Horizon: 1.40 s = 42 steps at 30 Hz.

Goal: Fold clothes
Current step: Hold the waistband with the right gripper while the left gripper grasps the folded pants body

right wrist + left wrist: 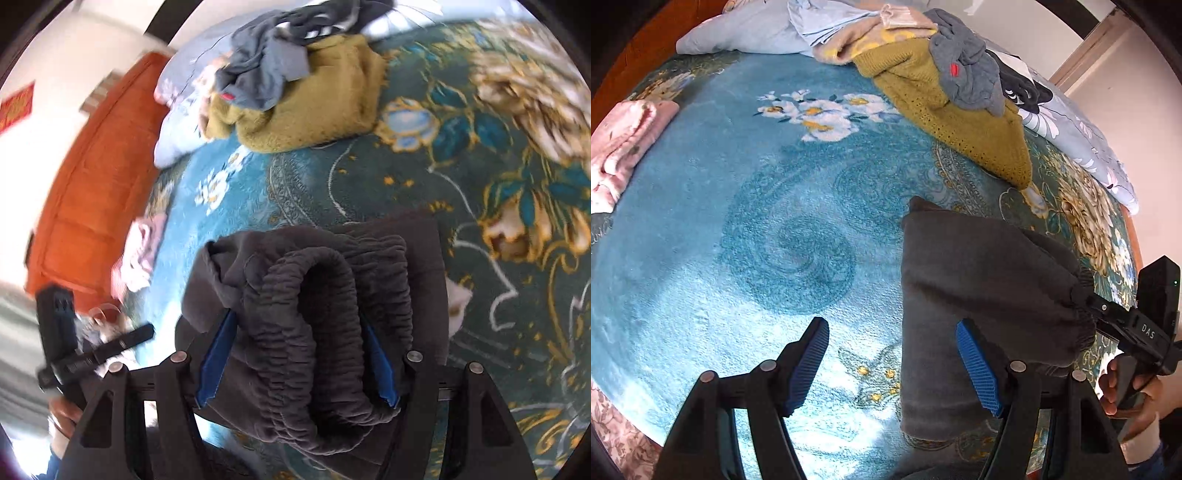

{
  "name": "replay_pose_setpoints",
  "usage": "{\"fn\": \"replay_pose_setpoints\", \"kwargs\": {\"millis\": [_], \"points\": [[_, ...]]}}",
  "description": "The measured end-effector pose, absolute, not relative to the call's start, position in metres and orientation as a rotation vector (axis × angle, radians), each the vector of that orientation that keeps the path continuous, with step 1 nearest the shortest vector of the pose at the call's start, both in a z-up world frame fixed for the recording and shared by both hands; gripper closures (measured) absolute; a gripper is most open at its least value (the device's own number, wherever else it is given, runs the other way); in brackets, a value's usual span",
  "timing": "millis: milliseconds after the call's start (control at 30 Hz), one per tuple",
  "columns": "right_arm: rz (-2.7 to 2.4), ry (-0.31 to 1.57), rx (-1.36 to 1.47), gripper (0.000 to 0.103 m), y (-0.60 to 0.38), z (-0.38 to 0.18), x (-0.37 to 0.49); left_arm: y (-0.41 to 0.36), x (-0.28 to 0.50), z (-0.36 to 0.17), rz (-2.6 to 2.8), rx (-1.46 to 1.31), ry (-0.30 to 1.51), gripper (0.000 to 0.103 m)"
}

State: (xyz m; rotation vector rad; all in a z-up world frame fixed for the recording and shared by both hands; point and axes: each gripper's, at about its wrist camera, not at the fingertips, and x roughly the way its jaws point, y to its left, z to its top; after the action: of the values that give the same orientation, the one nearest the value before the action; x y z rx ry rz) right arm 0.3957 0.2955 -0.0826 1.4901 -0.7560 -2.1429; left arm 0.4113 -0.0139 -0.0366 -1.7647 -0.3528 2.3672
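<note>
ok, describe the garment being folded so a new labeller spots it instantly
On the teal floral blanket, look at the near edge, well clear of the unfolded heap with the mustard knit sweater. There lie the dark grey trousers, folded flat. They alone have a gathered elastic waistband, which sits between the right gripper fingers.

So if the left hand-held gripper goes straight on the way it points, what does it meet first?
Probably the bare blue blanket: nothing lies between the open left hand-held gripper and it. The dark grey trousers lie beside its line.
</note>
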Motion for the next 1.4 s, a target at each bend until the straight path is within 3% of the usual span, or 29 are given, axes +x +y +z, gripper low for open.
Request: {"fn": "replay_pose_setpoints", "kwargs": {"millis": [67,100,200,267,500,700,867,1100,1167,1400], "points": [[-2.138,-0.789,1.486,0.042,0.295,-0.079,0.398,-0.014,0.411,-0.038,2.359,-1.762,-0.373,0.028],[-2.152,-0.765,1.496,0.058,0.292,-0.074,0.399,-0.014,0.41,-0.038,2.357,-1.761,-0.386,0.028],[-2.174,-0.761,1.5,0.084,0.289,-0.058,0.4,-0.014,0.409,-0.039,2.351,-1.756,-0.426,0.028],[-2.16,-0.771,1.458,0.088,0.286,-0.039,0.396,-0.013,0.409,-0.037,2.344,-1.743,-0.455,0.028],[-2.192,-0.78,1.239,0.089,0.323,0.024,0.4,0.0,0.41,-0.026,2.309,-1.692,-0.437,0.028],[-2.143,-0.954,1.472,0.089,0.358,-0.067,0.409,0.014,0.403,-0.049,2.236,-1.776,-0.398,0.028],[-2.068,-1.248,1.45,0.086,0.385,-0.123,0.422,0.013,0.397,-0.068,2.185,-1.833,-0.396,0.026],[-2.093,-1.124,1.533,0.079,0.376,-0.107,0.41,0.014,0.387,-0.083,2.16,-1.895,-0.334,0.025],[-2.101,-1.066,1.562,0.072,0.376,-0.097,0.412,0.007,0.389,-0.074,2.188,-1.885,-0.326,0.026],[-2.315,-0.817,1.535,0.068,0.377,-0.041,0.418,0.022,0.393,-0.018,2.197,-1.631,-0.279,0.026]]}}
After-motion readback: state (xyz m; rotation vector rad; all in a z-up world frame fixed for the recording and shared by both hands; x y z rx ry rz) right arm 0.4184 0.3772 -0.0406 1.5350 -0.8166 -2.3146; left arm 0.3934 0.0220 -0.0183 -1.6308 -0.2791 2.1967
